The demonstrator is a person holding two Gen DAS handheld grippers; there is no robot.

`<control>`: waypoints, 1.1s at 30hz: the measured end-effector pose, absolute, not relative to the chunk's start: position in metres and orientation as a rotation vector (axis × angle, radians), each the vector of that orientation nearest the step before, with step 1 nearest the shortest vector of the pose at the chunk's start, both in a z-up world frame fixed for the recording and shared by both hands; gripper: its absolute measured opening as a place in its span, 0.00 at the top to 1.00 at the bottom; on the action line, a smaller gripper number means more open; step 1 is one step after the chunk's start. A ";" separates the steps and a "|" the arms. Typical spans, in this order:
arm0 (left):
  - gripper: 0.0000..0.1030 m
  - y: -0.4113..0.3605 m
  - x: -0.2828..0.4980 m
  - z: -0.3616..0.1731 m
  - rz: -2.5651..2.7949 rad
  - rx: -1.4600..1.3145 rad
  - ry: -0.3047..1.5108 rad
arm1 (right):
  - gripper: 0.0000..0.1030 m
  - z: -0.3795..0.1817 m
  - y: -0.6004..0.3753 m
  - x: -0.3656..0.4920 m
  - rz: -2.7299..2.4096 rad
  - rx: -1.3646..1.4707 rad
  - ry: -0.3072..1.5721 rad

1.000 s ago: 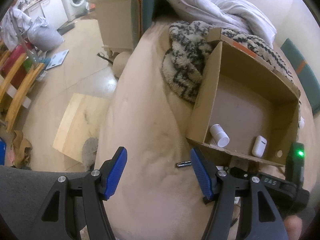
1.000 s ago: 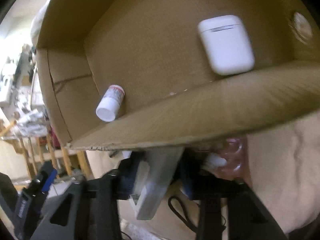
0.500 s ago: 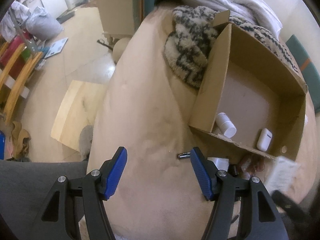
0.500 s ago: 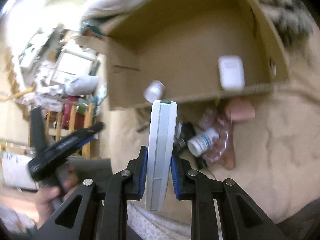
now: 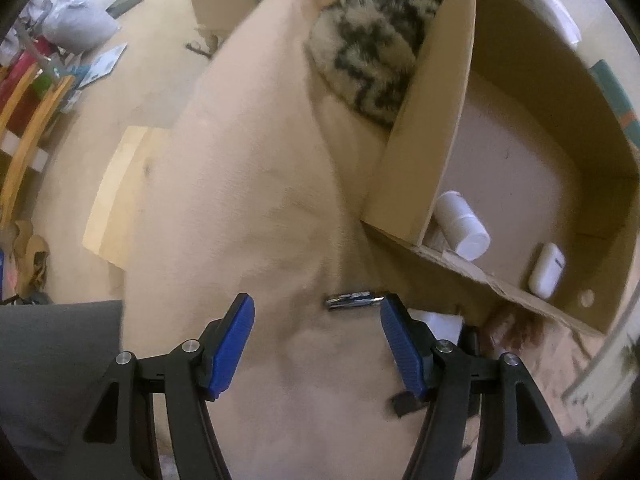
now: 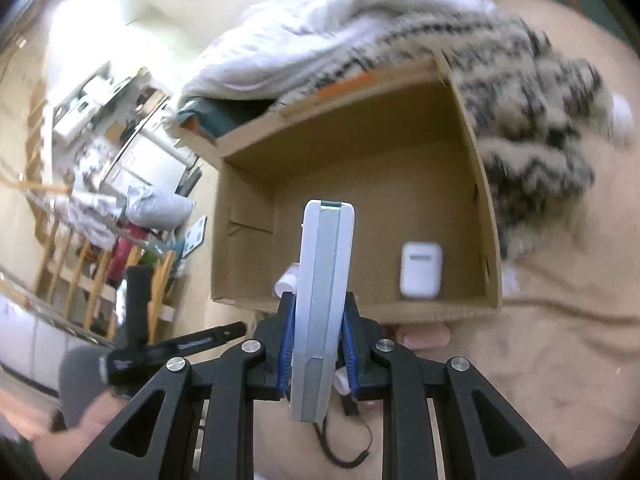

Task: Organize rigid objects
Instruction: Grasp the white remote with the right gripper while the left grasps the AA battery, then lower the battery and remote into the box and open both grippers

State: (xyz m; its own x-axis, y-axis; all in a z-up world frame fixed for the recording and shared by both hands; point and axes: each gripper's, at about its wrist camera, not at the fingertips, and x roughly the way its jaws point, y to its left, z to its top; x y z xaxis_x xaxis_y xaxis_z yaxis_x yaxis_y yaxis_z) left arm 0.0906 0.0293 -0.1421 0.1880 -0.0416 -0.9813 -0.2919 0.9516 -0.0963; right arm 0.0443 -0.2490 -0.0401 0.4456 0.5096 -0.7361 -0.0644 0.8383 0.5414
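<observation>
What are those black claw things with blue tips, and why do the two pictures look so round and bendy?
They are grabbing tools, one in each of a person's hands. A tiny wide-eyed camera sits on each tool, so each picture looks along its two fingers and bends at the edges.

The left gripper is open and holds nothing. Just ahead of it a small battery lies on the beige blanket.

The right gripper is squeezed shut on a flat grey-white device, lifted in front of a cardboard box.

Inside the box lie a white earbud case and a white bottle on its side.
</observation>
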 end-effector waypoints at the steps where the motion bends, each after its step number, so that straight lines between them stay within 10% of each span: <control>1: 0.39 0.025 0.094 -0.148 0.181 -0.285 1.385 | 0.77 -0.043 -0.251 0.043 0.369 0.477 1.063; 11: 0.39 -0.004 0.113 -0.181 0.222 -0.174 1.388 | 0.77 -0.049 -0.261 0.041 0.370 0.525 1.085; 17: 0.61 -0.004 0.111 -0.178 0.219 -0.169 1.382 | 0.77 -0.048 -0.257 0.040 0.373 0.515 1.094; 33: 0.62 0.003 0.073 -0.110 0.172 -0.147 1.270 | 0.77 -0.039 -0.263 0.036 0.368 0.504 1.043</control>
